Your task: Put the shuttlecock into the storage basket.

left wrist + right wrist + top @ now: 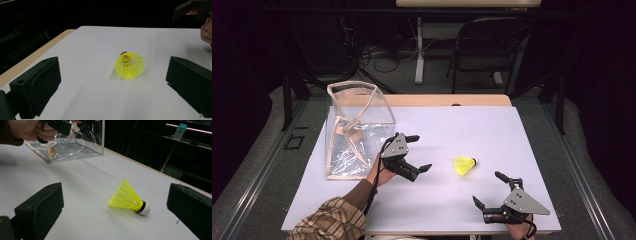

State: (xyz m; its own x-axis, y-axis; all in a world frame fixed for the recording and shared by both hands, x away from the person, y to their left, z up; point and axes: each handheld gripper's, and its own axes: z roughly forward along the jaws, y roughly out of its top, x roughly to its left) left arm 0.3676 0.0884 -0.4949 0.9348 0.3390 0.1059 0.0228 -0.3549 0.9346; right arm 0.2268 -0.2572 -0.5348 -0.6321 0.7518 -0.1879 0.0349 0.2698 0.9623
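A yellow shuttlecock [465, 165] with a white cork tip lies on its side on the white table [452, 130]. My left gripper [418, 152] stands open just left of it, its jaws pointing at the shuttlecock [129, 65] with its skirt towards the camera. My right gripper [490, 188] rests open near the front right edge, below the shuttlecock [129, 198], with nothing between its jaws. A clear plastic bag [357, 127] with beige trim stands open at the left of the table, close behind the left hand.
Something small and orange [52, 151] lies inside the clear bag [67, 145]. Behind the table stand a dark chair [487, 47] and a table leg [419, 50] among floor cables. A wooden strip [447, 100] edges the far side of the table.
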